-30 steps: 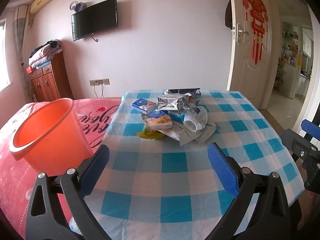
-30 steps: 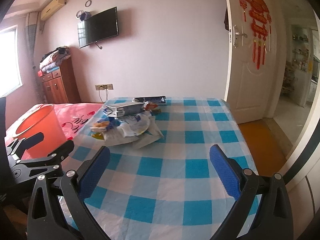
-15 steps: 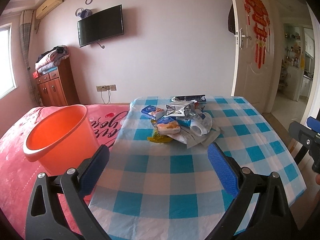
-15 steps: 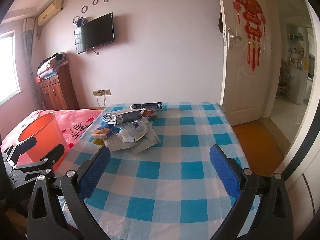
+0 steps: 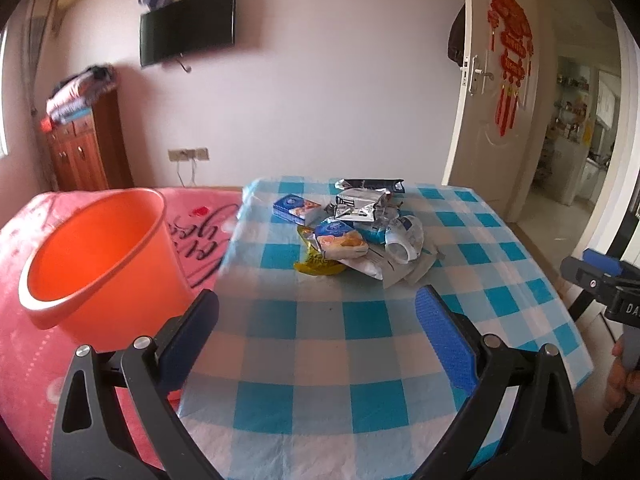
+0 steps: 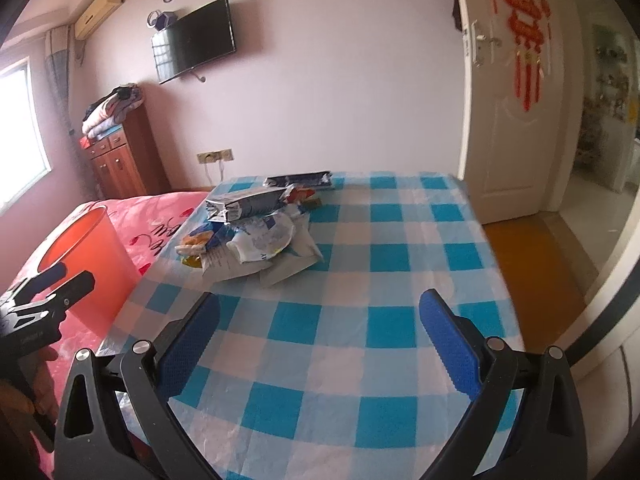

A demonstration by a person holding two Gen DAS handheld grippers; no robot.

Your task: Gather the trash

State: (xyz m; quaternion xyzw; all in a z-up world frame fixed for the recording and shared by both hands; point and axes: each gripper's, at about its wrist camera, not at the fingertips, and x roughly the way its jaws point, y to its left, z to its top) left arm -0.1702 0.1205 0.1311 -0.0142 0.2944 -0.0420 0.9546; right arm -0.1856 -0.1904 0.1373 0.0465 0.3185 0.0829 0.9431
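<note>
Left wrist view: the left tongs [image 5: 316,318] are spread wide with nothing between them, hanging over the near end of the checked surface [image 5: 360,360]. The trash pile [image 5: 356,236] sits well ahead of them, slightly right, and the orange bucket [image 5: 100,256] is just off their left side on the pink bed [image 5: 24,360].

Right wrist view: the right tongs [image 6: 320,322] are gaping and empty too, with the pile [image 6: 256,236] ahead and to their left.

Looks like the approach step, nothing grabbed yet. Next move probably means reaching forward, pinching one wrapper, then carrying it over to the bucket.
</note>
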